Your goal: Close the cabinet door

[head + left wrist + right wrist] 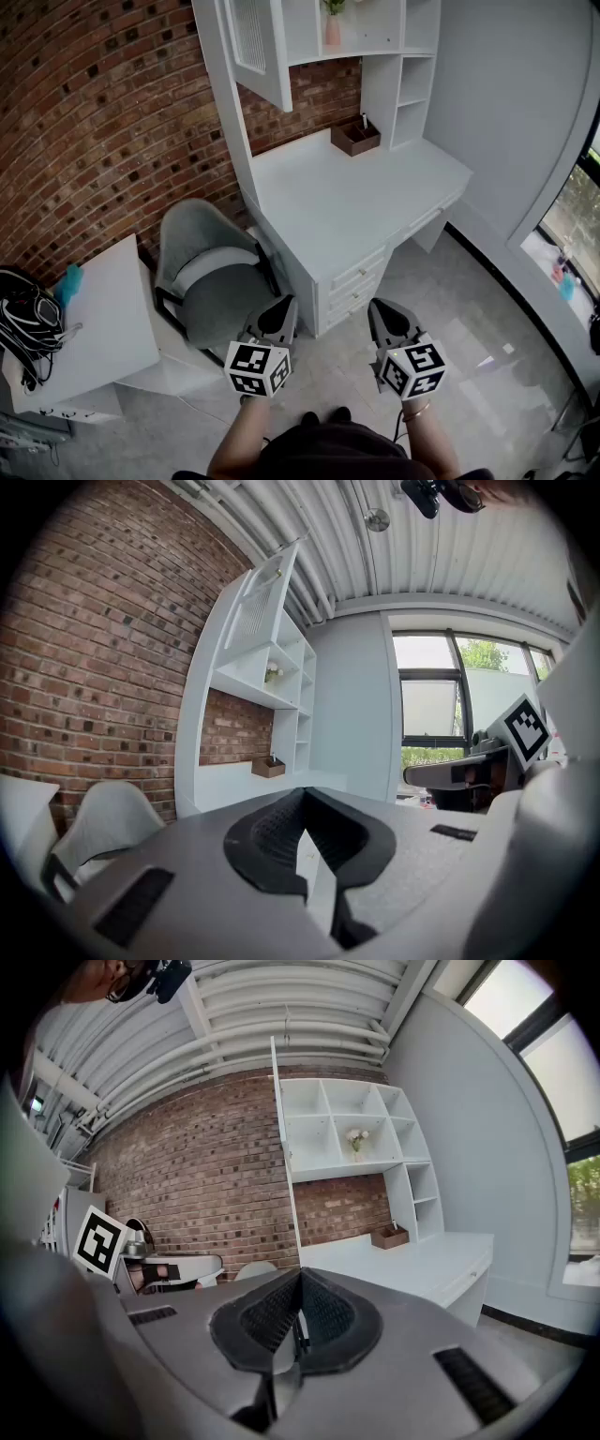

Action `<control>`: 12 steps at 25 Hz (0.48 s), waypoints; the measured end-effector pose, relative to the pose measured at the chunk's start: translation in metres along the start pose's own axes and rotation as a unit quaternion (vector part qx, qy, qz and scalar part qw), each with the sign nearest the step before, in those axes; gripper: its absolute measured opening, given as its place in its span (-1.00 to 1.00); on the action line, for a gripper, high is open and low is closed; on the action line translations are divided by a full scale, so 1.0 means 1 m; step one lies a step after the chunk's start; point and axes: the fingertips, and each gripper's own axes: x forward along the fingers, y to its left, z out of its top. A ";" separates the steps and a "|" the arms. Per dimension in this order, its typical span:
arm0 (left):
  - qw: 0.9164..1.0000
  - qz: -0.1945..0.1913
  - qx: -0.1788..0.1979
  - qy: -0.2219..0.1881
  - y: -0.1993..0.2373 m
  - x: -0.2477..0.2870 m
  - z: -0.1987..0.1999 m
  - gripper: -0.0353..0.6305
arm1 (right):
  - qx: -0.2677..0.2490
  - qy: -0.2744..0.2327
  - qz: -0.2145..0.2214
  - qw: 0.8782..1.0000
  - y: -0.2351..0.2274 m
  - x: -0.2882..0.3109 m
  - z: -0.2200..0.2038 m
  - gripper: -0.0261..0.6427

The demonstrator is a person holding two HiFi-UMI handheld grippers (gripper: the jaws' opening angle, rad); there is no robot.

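Observation:
The white cabinet door (255,47) stands open at the upper left of the white shelf unit above the desk. It shows swung outward in the left gripper view (265,597) and edge-on in the right gripper view (280,1119). My left gripper (284,309) (302,803) and right gripper (380,311) (300,1279) are held low in front of the desk, far from the door. Both point roughly level toward it. Both are shut, with nothing between the jaws.
A white desk (366,202) with drawers lies ahead, with a brown box (355,136) at its back. A grey chair (211,281) stands left of the desk. A white side table (103,319) carries black cables (28,319). A window is at the right.

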 end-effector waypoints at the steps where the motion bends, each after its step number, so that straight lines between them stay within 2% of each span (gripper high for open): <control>1: 1.000 0.001 -0.002 0.001 -0.001 0.000 -0.001 -0.87 | 0.000 0.002 0.000 1.000 0.000 0.000 -0.002 -0.92; 7: 1.000 0.004 -0.015 0.013 -0.011 -0.002 -0.009 -0.87 | 0.014 0.013 -0.003 1.000 -0.007 -0.008 -0.008 -0.92; 12: 1.000 0.009 -0.008 0.008 -0.016 0.004 -0.001 -0.87 | 0.008 0.003 0.008 1.000 -0.012 -0.007 0.003 -0.92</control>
